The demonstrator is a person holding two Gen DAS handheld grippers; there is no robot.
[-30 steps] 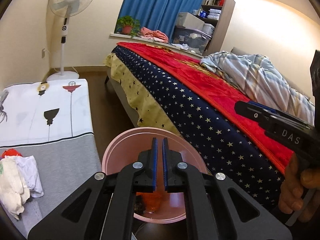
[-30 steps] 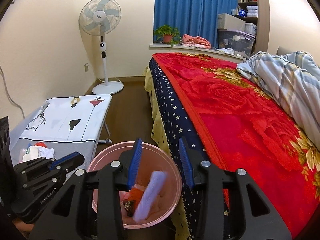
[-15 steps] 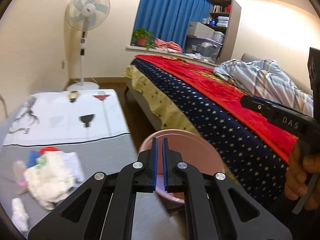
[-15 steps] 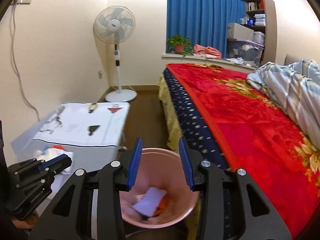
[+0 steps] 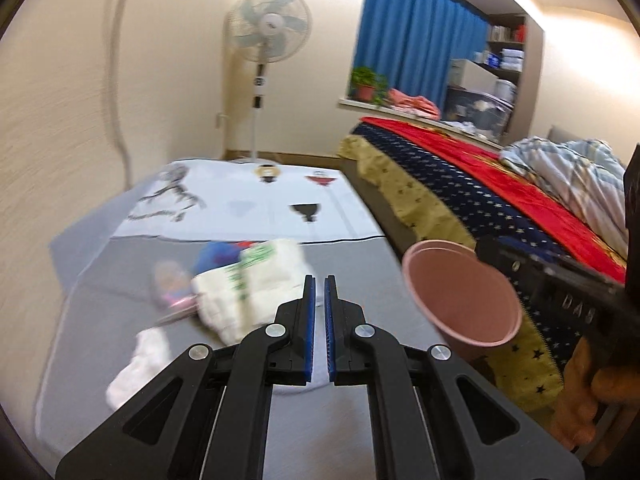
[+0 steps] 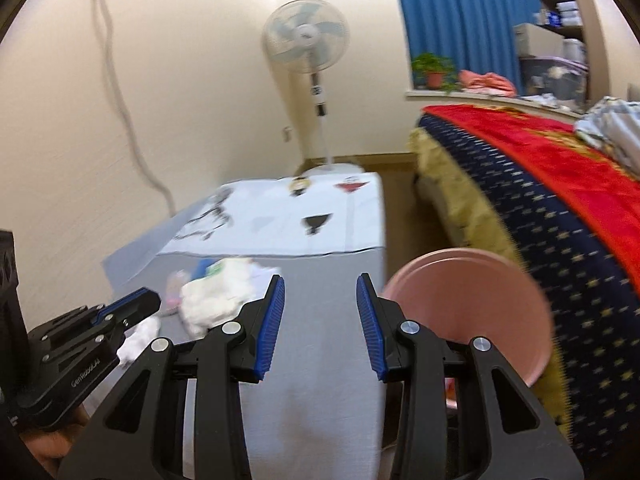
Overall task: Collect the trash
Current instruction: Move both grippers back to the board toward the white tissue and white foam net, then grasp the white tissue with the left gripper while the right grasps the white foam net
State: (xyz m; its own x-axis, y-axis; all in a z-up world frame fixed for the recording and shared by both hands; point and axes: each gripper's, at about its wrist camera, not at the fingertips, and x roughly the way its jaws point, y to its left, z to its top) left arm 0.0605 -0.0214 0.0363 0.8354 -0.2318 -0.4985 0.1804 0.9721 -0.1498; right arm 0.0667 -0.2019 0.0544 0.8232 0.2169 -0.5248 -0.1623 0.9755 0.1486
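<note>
Left gripper: jaws nearly together, nothing between them. Crumpled white trash lies on the grey table just ahead-left of its tips. Right gripper: jaws part-open and closing, empty. Pink bin sits just to its right, beside the bed.

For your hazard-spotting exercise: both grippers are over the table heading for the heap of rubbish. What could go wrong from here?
1. The crumpled white wrapper lies against other bits, so a pinch may drag neighbours off the table.
2. The left gripper is shut and empty; it must open first or it will only shove the heap.
3. The pink bin stands beside the table edge, close to the right gripper, whose empty jaws are closing; a swing could knock it.
</note>
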